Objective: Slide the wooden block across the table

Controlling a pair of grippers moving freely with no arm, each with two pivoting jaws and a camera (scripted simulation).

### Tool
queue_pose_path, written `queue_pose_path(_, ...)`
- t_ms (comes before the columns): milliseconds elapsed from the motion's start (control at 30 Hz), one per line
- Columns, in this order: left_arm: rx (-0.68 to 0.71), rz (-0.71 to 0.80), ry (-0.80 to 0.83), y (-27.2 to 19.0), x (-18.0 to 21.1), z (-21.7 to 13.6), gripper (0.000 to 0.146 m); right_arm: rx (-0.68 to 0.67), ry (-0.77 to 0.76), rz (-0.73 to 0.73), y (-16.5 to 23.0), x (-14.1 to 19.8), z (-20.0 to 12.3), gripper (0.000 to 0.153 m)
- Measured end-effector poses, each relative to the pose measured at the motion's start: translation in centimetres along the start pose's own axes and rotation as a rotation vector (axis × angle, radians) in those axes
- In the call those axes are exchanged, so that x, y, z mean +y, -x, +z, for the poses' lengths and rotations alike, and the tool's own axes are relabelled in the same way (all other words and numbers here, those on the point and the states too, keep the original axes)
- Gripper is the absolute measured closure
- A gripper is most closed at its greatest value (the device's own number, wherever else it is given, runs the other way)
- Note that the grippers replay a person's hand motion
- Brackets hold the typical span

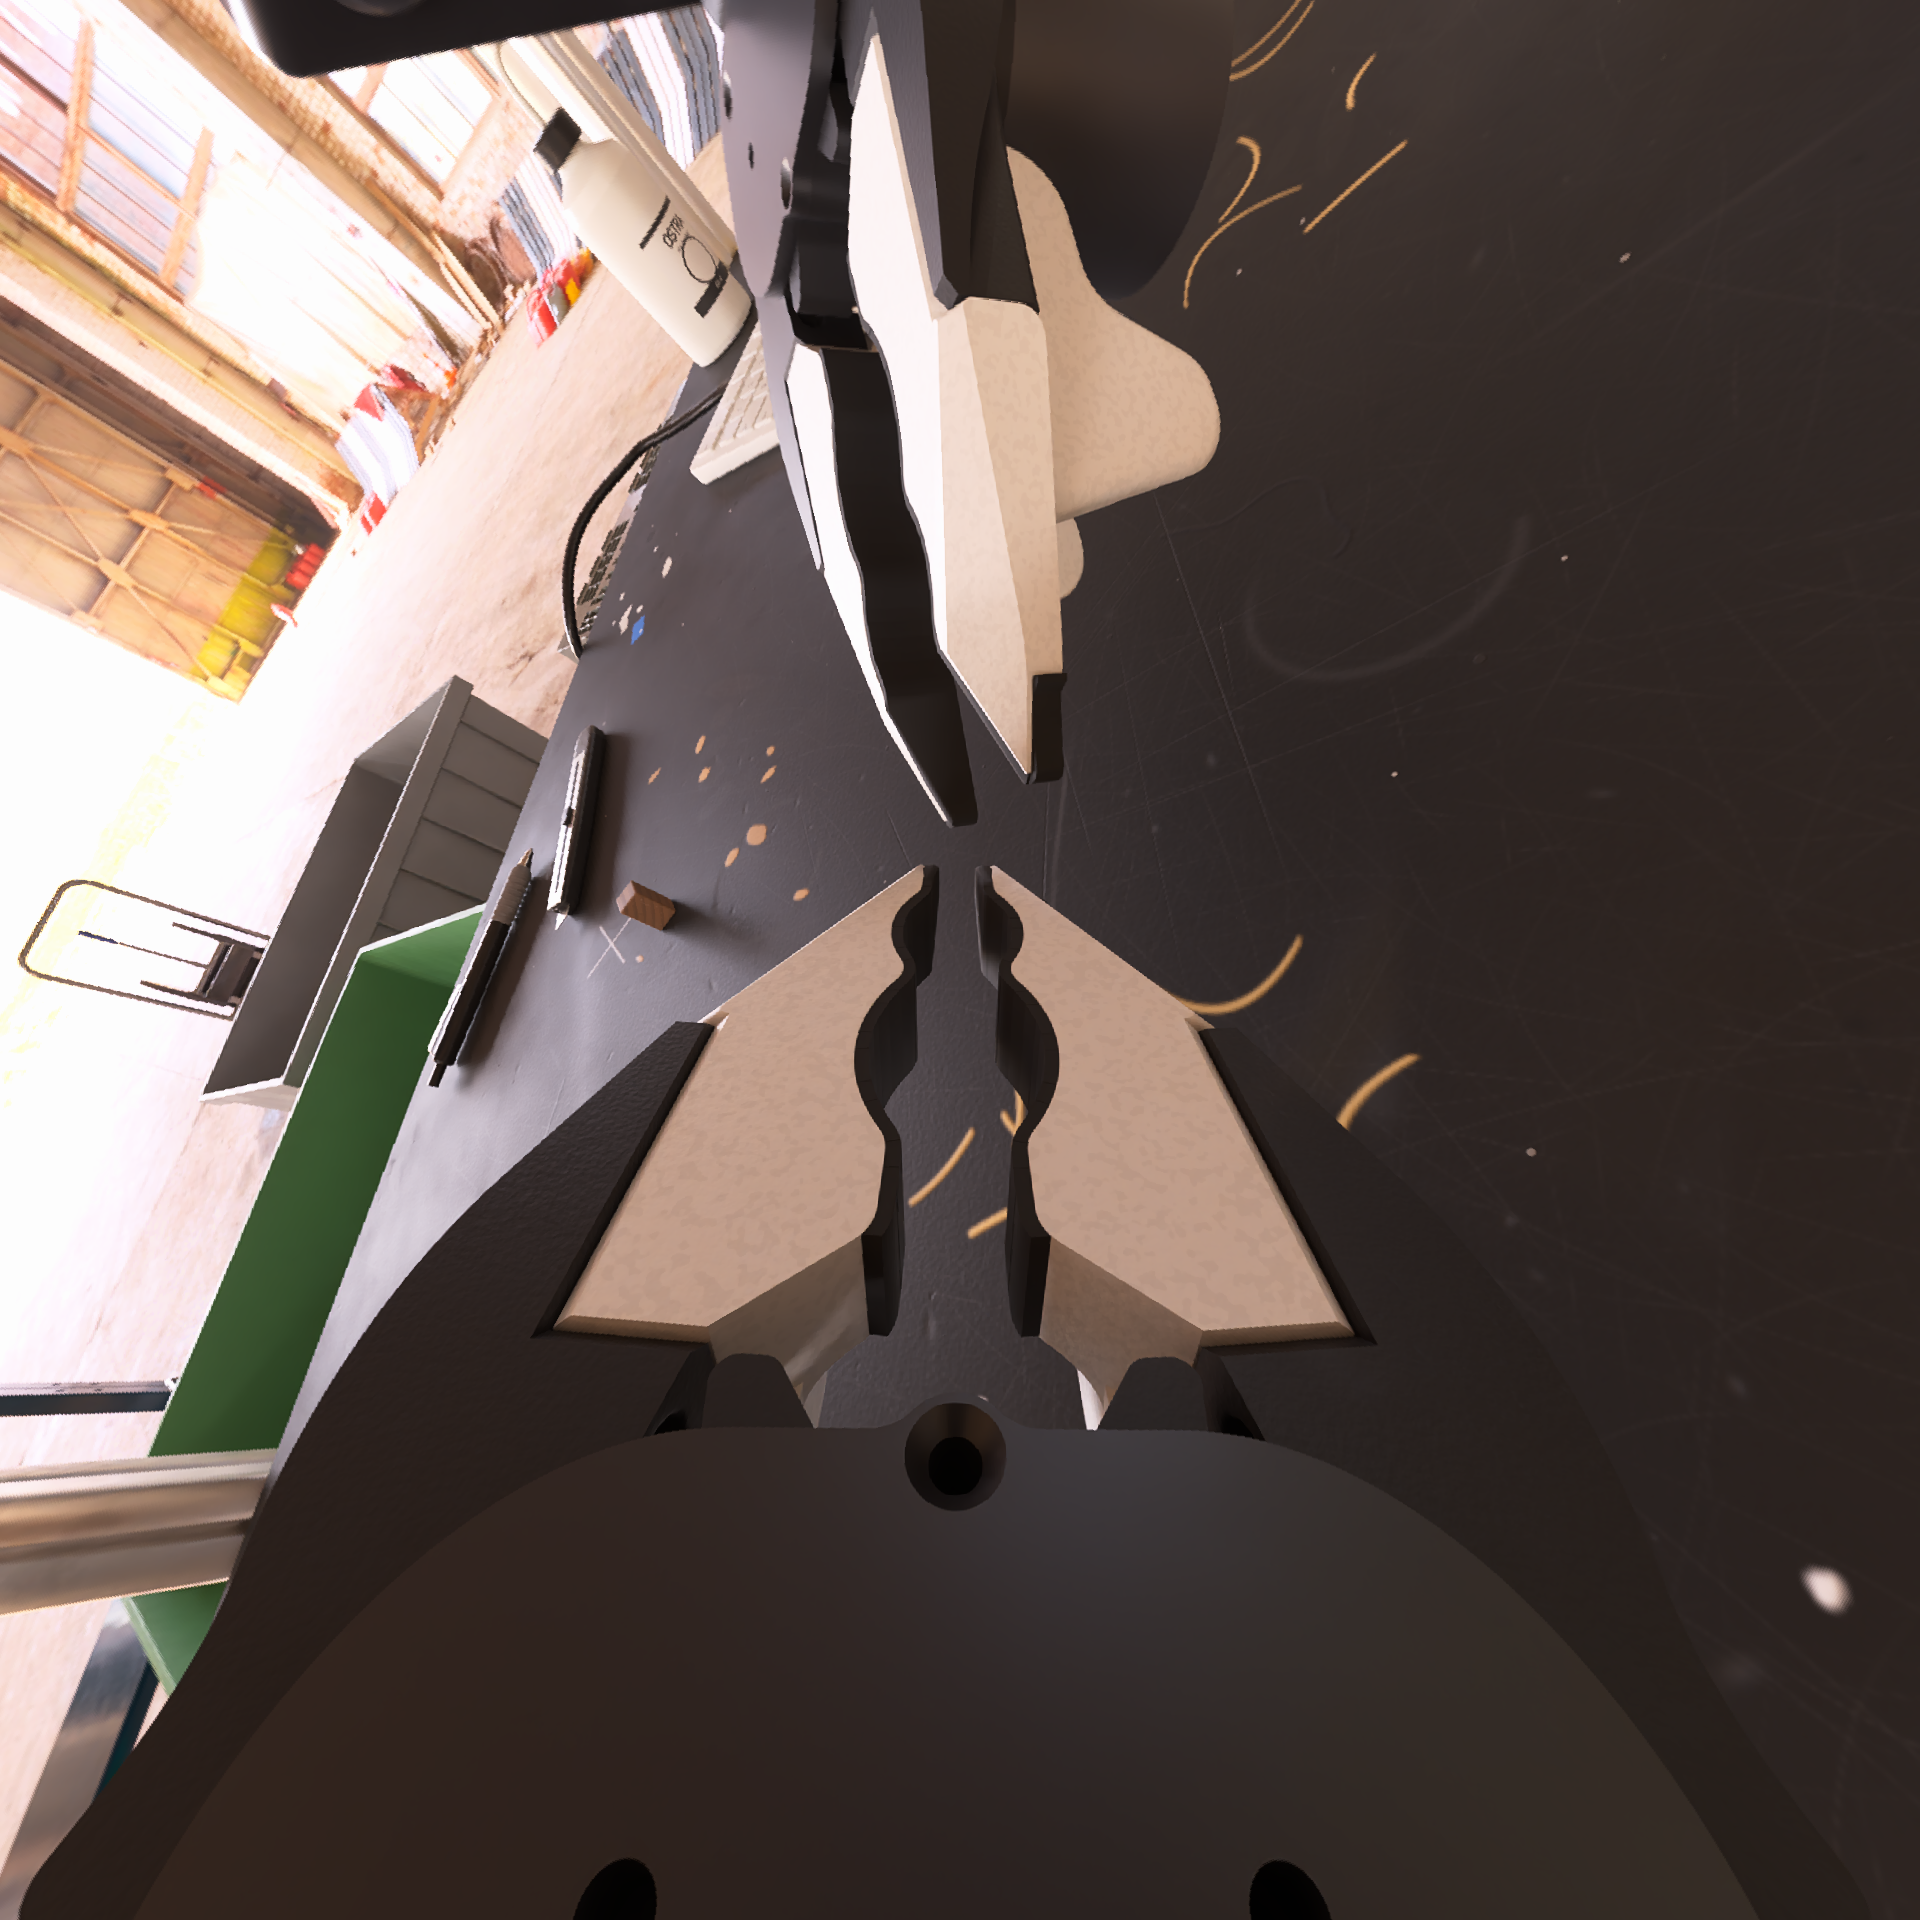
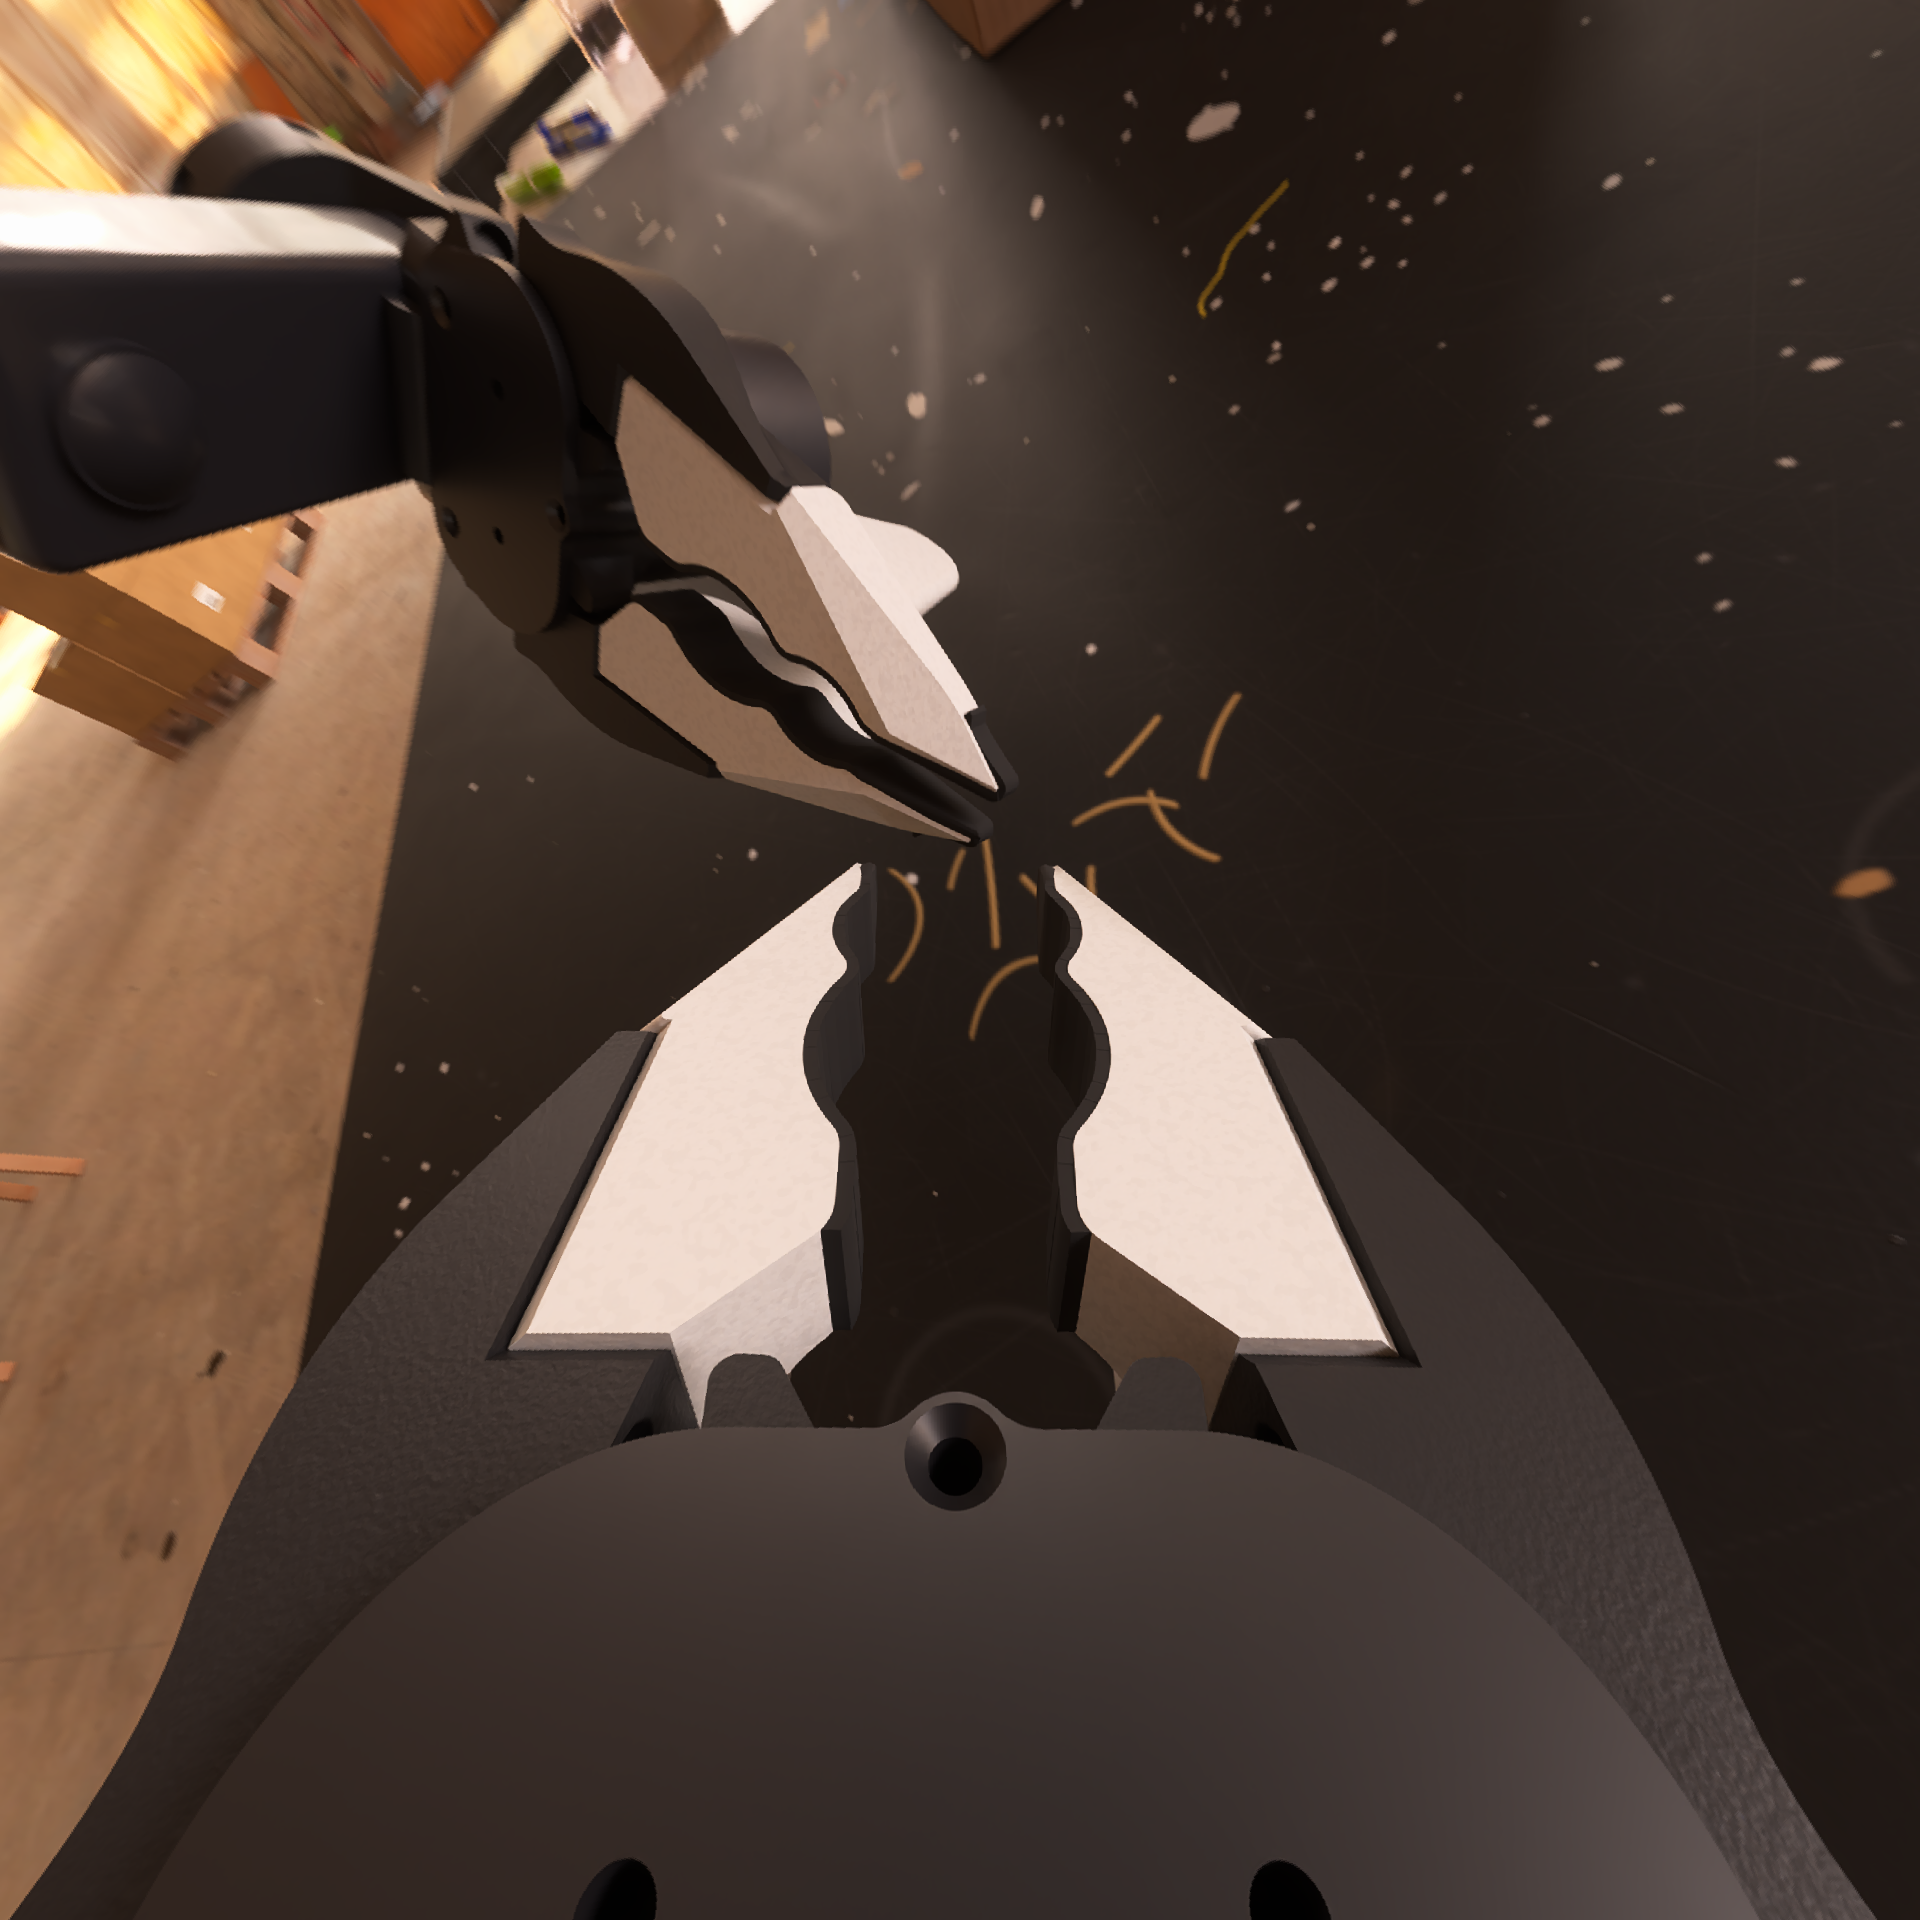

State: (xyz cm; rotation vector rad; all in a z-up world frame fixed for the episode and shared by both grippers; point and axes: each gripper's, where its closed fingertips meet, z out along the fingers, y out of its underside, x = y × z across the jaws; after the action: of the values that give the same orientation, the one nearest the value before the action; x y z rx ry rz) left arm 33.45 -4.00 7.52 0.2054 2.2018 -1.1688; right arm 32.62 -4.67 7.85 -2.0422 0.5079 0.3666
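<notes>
The small brown wooden block [image 1: 646, 902] lies on the dark scratched table [image 1: 1455, 727], far to the left of both grippers and near the table's left edge. A faint white cross mark [image 1: 608, 948] is just beside it. My left gripper [image 1: 957, 875] hovers over the table's middle with its jaws nearly together and nothing between them. My right gripper [image 1: 1003, 795] reaches in from the top, tip to tip with the left one. In the right wrist view my right gripper [image 2: 956, 875] is open and empty, and the left gripper [image 2: 982, 816] enters from the left. The block is not in that view.
A pen [image 1: 483, 966] and a utility knife [image 1: 577, 821] lie next to the block along the left edge. Farther back stand a white bottle [image 1: 649, 239], a keyboard [image 1: 732, 416] and a black cable [image 1: 592, 540]. A green bin [image 1: 312, 1195] and a grey bin [image 1: 395, 862] sit beside the table.
</notes>
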Motion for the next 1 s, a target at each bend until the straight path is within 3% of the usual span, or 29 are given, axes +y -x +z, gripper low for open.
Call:
queue_pose_path(200,0.041,-0.11,-0.069,0.1,-0.9,-0.4,0.146,-0.081,-0.096,0.017,1.2,-1.5,-0.1,0.123)
queue_pose_path(533,0.045,-0.126,-0.036,0.2,-0.1,-0.2,0.146,0.02,-0.107,-0.006,-0.3,-1.3,-2.2,0.123)
queue_pose_path(633,0.049,-0.104,-0.012,0.0,0.3,0.1,0.146,0.144,-0.114,-0.035,-2.2,-1.3,-4.2,0.122)
queue_pose_path(833,0.028,-0.117,0.001,0.4,0.6,0.6,0.146,0.575,0.039,-0.167,-9.5,-1.3,-7.1,0.116)
queue_pose_path(1000,0.023,-0.115,0.012,0.5,1.0,0.7,0.146,0.663,0.169,-0.187,-14.4,-3.3,-5.4,0.111)
